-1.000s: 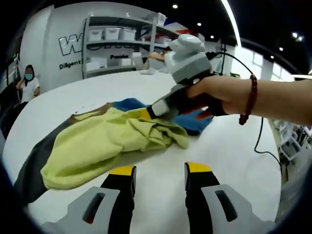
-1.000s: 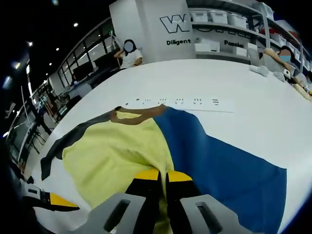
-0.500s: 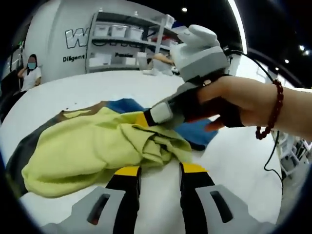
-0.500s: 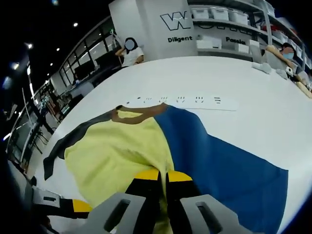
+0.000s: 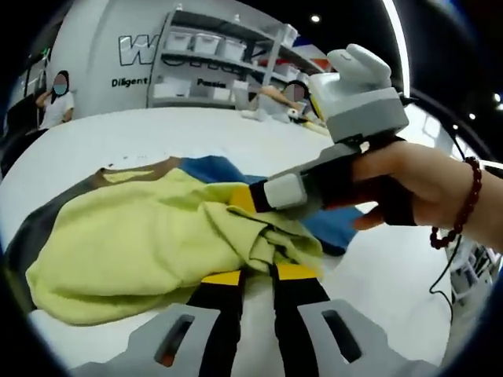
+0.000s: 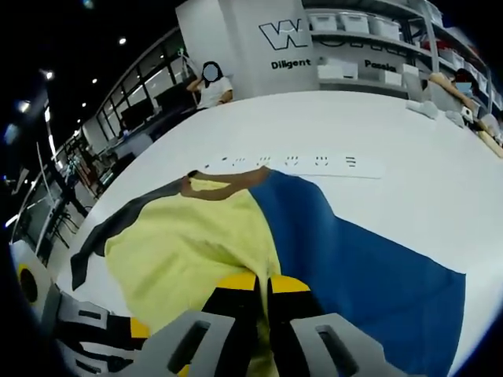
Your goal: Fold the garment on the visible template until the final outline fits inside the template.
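— Left gripper [image 5: 255, 276]: status?
— Jaws nearly closed at the bunched near edge of the yellow garment [image 5: 141, 243]; whether cloth is caught, cannot tell.
— Right gripper [image 6: 263, 281]?
— Clamped on the garment's edge; a person's hand [image 5: 409, 184] carries it.
— Garment location?
— Spread over the blue template [image 6: 369, 267] on the white table [image 6: 409, 149].

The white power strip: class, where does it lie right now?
In the right gripper view, the white power strip lies flat on the white table, just beyond the far edge of the blue template sheet.
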{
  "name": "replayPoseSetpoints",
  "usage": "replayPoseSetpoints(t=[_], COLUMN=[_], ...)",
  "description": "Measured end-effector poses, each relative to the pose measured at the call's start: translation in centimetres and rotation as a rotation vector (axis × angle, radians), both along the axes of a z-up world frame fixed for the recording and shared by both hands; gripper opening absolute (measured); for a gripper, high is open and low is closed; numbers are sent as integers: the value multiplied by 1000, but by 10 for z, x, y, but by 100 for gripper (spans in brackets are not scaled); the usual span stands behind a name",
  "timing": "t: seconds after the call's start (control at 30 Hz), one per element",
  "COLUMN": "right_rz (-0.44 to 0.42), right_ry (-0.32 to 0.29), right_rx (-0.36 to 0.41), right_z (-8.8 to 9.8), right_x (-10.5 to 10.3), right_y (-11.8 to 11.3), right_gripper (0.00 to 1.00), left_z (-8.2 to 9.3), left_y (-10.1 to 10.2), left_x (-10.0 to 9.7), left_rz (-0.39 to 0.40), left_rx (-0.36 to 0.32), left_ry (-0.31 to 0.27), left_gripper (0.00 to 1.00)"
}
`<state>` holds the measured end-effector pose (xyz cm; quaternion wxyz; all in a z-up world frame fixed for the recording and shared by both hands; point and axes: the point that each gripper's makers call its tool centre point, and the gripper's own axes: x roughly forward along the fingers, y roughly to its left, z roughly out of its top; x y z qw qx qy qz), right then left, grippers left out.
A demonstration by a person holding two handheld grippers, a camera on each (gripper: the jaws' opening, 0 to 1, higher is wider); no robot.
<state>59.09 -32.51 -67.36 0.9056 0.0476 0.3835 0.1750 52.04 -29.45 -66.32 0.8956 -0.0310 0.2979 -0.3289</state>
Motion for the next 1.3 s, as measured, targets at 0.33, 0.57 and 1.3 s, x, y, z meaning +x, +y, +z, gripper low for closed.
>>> replayPoseSetpoints(t=[0.33, 0.57, 1.3], right_rz=[1, -15, 111], right_ry=[-16, -59, -175], right_rx=[38, 35, 64], right_z=[2, 12, 65], right_x=[-3, -3, -41], right_y=[-2, -8, 0], right_gripper=[0, 6, 17], left_z=[3, 8, 43], left_y=[-2, -2, 13], left_x=[-2, -5, -10], left_rz=[-25, -44, -54], left_rx=[1, 15, 51], left_ry=[-7, -26, -84], left_gripper=[2, 2, 2])
